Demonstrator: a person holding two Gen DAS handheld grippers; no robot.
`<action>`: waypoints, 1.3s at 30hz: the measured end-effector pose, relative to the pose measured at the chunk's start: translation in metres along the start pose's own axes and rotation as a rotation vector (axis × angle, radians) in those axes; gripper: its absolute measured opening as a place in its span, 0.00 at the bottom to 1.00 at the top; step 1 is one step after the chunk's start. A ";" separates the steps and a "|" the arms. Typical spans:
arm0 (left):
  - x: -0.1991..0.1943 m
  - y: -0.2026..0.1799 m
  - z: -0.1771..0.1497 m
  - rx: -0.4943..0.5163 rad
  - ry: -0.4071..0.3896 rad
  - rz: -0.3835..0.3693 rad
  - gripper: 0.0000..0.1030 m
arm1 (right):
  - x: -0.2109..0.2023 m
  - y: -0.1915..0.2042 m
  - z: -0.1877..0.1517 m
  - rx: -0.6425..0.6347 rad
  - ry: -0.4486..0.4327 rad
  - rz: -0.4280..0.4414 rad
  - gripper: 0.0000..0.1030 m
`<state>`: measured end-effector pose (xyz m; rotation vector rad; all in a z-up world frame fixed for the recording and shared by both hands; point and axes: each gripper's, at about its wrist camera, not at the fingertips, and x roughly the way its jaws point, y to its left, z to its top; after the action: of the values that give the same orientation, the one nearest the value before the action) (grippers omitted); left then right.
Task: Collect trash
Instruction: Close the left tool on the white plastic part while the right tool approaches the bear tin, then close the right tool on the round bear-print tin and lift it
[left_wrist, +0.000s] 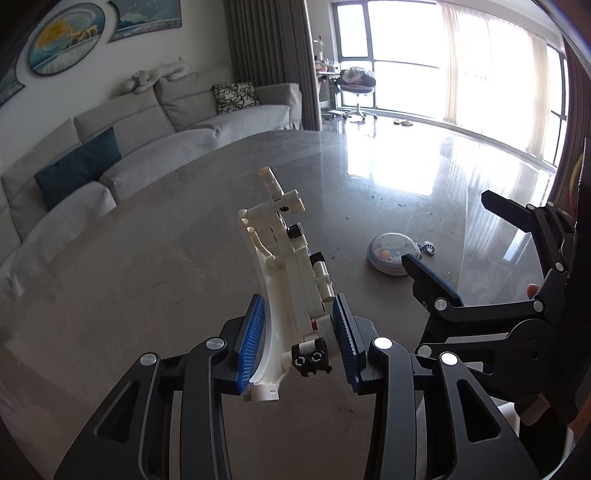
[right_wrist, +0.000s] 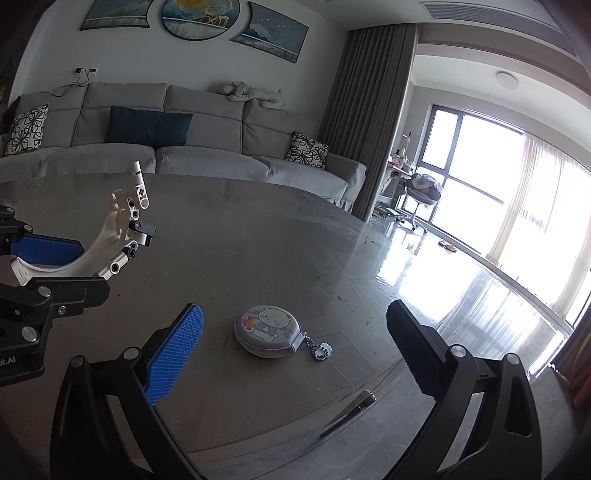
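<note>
1. The grey worktop (right_wrist: 258, 236) fills most of my view, with a sofa (right_wrist: 207, 155) behind it.
2. My left gripper (left_wrist: 299, 332) has its fingers squeezed on a white toy (left_wrist: 284, 266), held up above the worktop.
3. My right gripper (right_wrist: 295, 354) has its fingers wide, holding nothing.
4. A small round bear pouch (right_wrist: 266, 330) lies between them on the worktop.

Left wrist view: close above the grey table (left_wrist: 147, 277), angled down, facing sofa (left_wrist: 147, 122) and windows. Right wrist view: lower, flatter, facing the sofa. Shared: table, round pouch (right_wrist: 265, 330), sofa.
</note>
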<state>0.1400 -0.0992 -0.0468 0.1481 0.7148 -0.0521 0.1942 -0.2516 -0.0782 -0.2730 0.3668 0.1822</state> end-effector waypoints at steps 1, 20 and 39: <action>0.003 0.000 0.003 -0.003 -0.002 0.001 0.38 | 0.004 0.000 0.000 0.002 0.006 0.003 0.96; 0.021 -0.003 0.014 -0.012 0.003 0.003 0.38 | 0.067 0.004 -0.008 -0.004 0.156 0.066 0.96; 0.025 -0.005 0.021 -0.013 0.011 0.006 0.38 | 0.068 0.004 -0.004 0.128 0.190 0.229 0.56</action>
<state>0.1718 -0.1076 -0.0476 0.1382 0.7259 -0.0404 0.2541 -0.2402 -0.1078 -0.1208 0.5962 0.3580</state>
